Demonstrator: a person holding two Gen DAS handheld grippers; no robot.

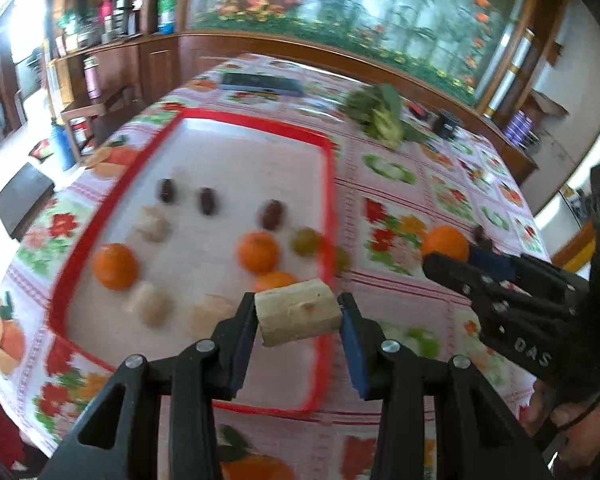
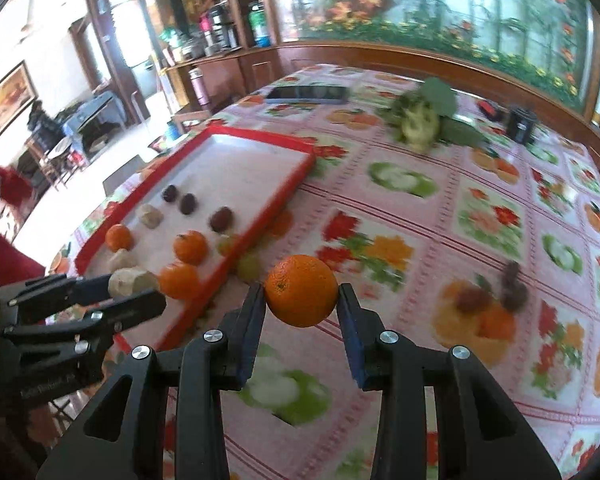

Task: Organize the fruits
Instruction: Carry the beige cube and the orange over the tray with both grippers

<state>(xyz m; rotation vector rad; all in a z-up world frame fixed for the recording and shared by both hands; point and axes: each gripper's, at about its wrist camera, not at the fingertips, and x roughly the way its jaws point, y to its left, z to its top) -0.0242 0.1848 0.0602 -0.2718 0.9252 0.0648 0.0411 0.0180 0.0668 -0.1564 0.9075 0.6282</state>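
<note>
My left gripper [image 1: 298, 312] is shut on a pale beige chunk [image 1: 298, 318], held above the near end of a red-rimmed white tray [image 1: 256, 120]. On the tray lie oranges [image 1: 114, 266], dark dates [image 1: 208, 200], pale lumps [image 1: 154, 224] and a green fruit [image 1: 306, 240]. My right gripper [image 2: 301, 292] is shut on an orange [image 2: 302, 290], raised over the flowered tablecloth to the right of the tray [image 2: 260, 136]. The left gripper [image 2: 134, 290] shows at the left with its chunk [image 2: 134, 280]. The right gripper [image 1: 456, 254] shows at the right.
A green fruit [image 2: 248, 266] lies just outside the tray's right rim. Dark dates [image 2: 512, 288] rest on the cloth at the right. Farther back are a leafy vegetable [image 2: 418, 120], a phone [image 2: 308, 95] and a dark jar [image 2: 520, 124]. Wooden cabinets stand beyond the table.
</note>
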